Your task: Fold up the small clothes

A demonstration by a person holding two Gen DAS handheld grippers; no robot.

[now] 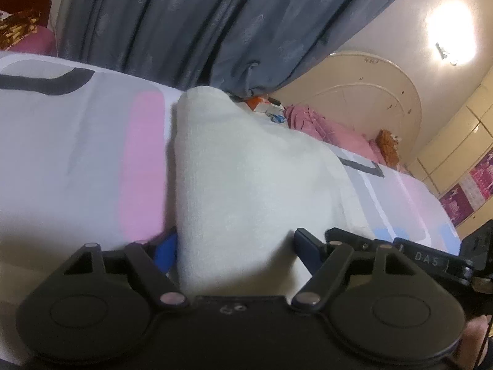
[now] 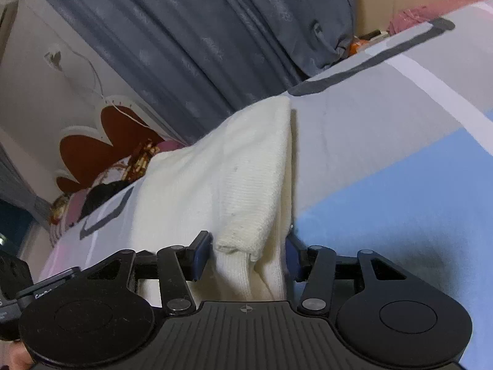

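The white knitted garment (image 1: 246, 169) lies on the bed (image 1: 77, 141), directly ahead of both my grippers, its long axis running away from me toward the grey curtain (image 1: 185, 24) at the far side. Its near edge reaches right in between the fingers of each tool, so neither hand is nearer than the other: my left gripper (image 1: 235, 246) straddles the left part of that edge and my right gripper (image 2: 249, 256) straddles the right part, where a ribbed cuff or hem (image 2: 243, 231) hangs folded over. In both views the fingers stand apart with cloth between them; on the left the pads look clear of the fabric, and on the right I see a sliver of gap beside the left pad, so I judge neither has clamped yet. The coming move, as I read it, turns on pinching this near edge and carrying it along the long axis toward the far edge. Count: one white garment, two grippers, one bed with a patterned sheet, one curtain, and a pink bundle (image 1: 311, 120) lying well off by the headboard (image 1: 369, 92).
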